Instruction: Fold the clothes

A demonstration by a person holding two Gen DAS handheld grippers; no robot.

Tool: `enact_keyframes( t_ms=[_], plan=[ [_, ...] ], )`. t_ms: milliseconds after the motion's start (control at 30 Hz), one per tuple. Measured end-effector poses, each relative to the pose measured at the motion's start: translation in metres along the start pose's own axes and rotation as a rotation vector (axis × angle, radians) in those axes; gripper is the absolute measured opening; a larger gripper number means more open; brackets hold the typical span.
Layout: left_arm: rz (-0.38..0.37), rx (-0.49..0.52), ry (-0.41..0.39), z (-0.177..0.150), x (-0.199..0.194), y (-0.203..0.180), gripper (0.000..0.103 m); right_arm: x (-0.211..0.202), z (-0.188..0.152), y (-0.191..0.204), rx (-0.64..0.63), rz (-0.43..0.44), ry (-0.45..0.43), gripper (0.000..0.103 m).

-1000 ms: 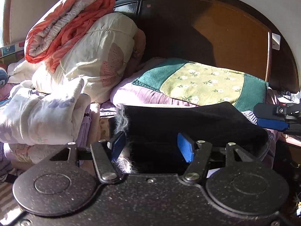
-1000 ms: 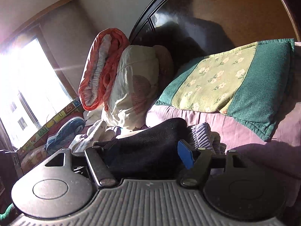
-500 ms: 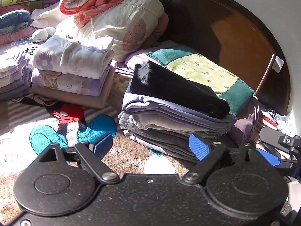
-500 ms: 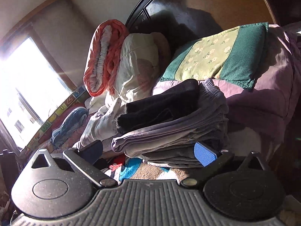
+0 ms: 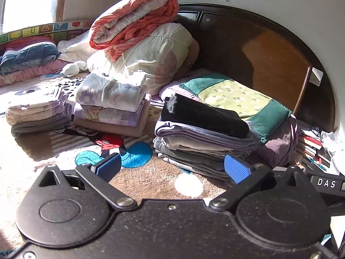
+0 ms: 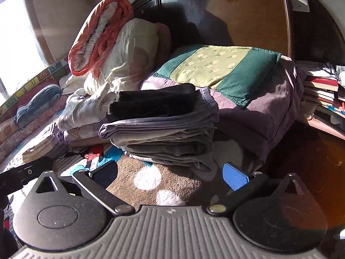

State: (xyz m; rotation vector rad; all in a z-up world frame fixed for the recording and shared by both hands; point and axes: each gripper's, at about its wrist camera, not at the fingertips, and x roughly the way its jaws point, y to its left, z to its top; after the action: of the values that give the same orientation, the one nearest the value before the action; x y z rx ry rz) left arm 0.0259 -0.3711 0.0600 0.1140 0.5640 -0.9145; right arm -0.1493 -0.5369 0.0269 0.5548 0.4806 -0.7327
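Left tongs [image 5: 171, 167] wide, empty; right tongs [image 6: 170, 176] wide, empty. Black garment [image 5: 204, 116] lies folded atop stack [image 5: 200, 149], frame centre, on bed [image 5: 151, 177]. We judge it soft, light, fuzzy, likely to slump; we'd pinch folded edge, both ends.

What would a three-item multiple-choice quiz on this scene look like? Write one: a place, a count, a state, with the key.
1. Where does the black folded garment lie?
A. on top of the nearest stack
B. on the green pillow
C. on the rug

2. How many stacks of folded clothes stand on the rug in the left wrist view?
A. one
B. three
C. five

3. How is the left claw?
A. shut on the garment
B. open and empty
C. shut on nothing

Key: 1 A, it crowns the grey and lilac layers. 2 B, three separate stacks show. 3 B, its blue pads stand wide apart over bare rug.
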Motion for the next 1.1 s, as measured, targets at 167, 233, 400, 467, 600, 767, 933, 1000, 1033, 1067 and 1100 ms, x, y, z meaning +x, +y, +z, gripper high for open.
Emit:
enact_keyframes(
  t_ms=[167,233,400,467,600,767,933,1000,1033,1067,1100],
  plan=[
    [0.042,0.001,-0.026,0.004,-0.015,-0.014,0.103,-0.017,0.005,0.005,-0.030,-0.017,-0.007,0.103],
    [0.068,0.028,-0.049,0.004,-0.021,-0.021,0.103,-0.022,0.006,0.007,-0.047,-0.026,-0.009,0.103],
    [0.063,0.046,-0.024,0.006,-0.025,-0.028,0.103,-0.030,0.008,0.010,-0.064,-0.031,-0.013,0.103],
    [0.074,0.049,-0.028,0.006,-0.027,-0.030,0.103,-0.031,0.008,0.012,-0.066,-0.030,-0.014,0.103],
    [0.067,0.037,-0.016,0.005,-0.030,-0.031,0.103,-0.033,0.008,0.015,-0.072,-0.027,-0.015,0.103],
    [0.058,0.015,-0.009,0.004,-0.030,-0.028,0.103,-0.036,0.008,0.018,-0.079,-0.023,-0.017,0.103],
    [0.047,0.015,-0.012,0.001,-0.031,-0.028,0.103,-0.037,0.007,0.022,-0.088,-0.022,-0.016,0.103],
    [0.039,0.013,-0.018,0.000,-0.032,-0.029,0.103,-0.037,0.006,0.023,-0.088,-0.020,-0.013,0.103],
    [0.044,0.014,-0.020,0.001,-0.032,-0.029,0.103,-0.037,0.006,0.023,-0.087,-0.021,-0.013,0.103],
    [0.044,0.016,-0.021,0.001,-0.032,-0.029,0.103,-0.037,0.006,0.023,-0.086,-0.021,-0.014,0.103],
    [0.043,0.017,-0.022,0.001,-0.031,-0.029,0.103,-0.037,0.006,0.022,-0.085,-0.020,-0.014,0.103]
  ],
)
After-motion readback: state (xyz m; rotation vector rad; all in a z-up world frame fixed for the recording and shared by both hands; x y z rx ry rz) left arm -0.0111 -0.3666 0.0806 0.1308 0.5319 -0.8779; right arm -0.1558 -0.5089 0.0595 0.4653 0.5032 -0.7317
